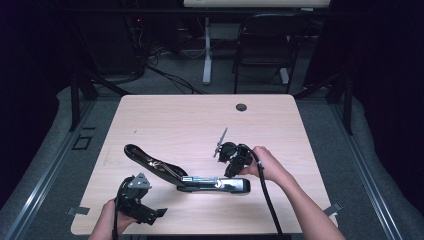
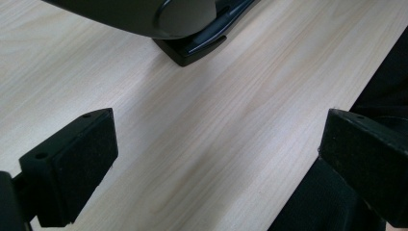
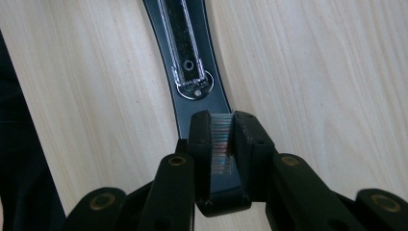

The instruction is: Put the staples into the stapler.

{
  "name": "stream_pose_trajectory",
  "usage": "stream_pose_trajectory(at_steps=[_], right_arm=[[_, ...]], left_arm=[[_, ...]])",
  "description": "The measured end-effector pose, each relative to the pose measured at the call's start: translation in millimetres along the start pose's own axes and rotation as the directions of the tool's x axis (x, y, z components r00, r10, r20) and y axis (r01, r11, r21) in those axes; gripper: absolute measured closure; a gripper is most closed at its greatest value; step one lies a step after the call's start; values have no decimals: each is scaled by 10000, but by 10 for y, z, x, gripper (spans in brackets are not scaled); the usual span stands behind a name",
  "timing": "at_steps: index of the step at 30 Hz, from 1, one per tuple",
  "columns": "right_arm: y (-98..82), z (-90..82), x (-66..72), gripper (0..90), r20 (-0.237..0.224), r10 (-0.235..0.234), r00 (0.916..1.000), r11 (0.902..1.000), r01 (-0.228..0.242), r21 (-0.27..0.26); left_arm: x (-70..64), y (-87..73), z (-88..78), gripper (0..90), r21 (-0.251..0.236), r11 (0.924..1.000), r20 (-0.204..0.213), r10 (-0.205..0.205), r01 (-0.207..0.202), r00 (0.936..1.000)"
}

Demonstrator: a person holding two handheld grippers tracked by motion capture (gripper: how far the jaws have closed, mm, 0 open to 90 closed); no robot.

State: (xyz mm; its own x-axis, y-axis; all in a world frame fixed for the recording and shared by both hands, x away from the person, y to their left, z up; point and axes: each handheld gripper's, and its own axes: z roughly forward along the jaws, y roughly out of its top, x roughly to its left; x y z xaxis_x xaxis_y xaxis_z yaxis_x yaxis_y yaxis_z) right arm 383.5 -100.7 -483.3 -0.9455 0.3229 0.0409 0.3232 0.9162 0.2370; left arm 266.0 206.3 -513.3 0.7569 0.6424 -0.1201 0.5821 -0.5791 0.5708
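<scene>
- Jaws of right gripper [image 3: 222, 139] clenched on staple strip [image 3: 222, 144], above open stapler [image 3: 192, 72].
- Left gripper [image 2: 211, 163] released, bare table [image 2: 216, 125] between, table edge close beside.

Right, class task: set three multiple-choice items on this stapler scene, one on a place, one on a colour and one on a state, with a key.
1. Where does the black stapler lie?
A. At the far edge of the table, by the round hole
B. On the table's near half, between the two grippers
C. On the floor under the chair

2. What colour is the staple strip in the right gripper?
A. Red
B. Green
C. Silvery

3. In what state is the left gripper?
A. Open, with bare table between its jaws
B. Shut on the stapler
C. Shut on a cable

Key:
1 B, as the high view shows it on the near half with a gripper on each side.
2 C, as the strip gleams like metal between the black jaws.
3 A, as the jaws stand wide apart over wood.
</scene>
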Motion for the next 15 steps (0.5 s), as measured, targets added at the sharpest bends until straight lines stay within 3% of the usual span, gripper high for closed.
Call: stream_pose_trajectory(at_steps=[15], right_arm=[[279, 38, 113, 779, -216, -652, 9976, 9970, 642, -427]], left_arm=[[-2, -3, 1, 2, 6, 10000, -2, 23, -23, 10000]])
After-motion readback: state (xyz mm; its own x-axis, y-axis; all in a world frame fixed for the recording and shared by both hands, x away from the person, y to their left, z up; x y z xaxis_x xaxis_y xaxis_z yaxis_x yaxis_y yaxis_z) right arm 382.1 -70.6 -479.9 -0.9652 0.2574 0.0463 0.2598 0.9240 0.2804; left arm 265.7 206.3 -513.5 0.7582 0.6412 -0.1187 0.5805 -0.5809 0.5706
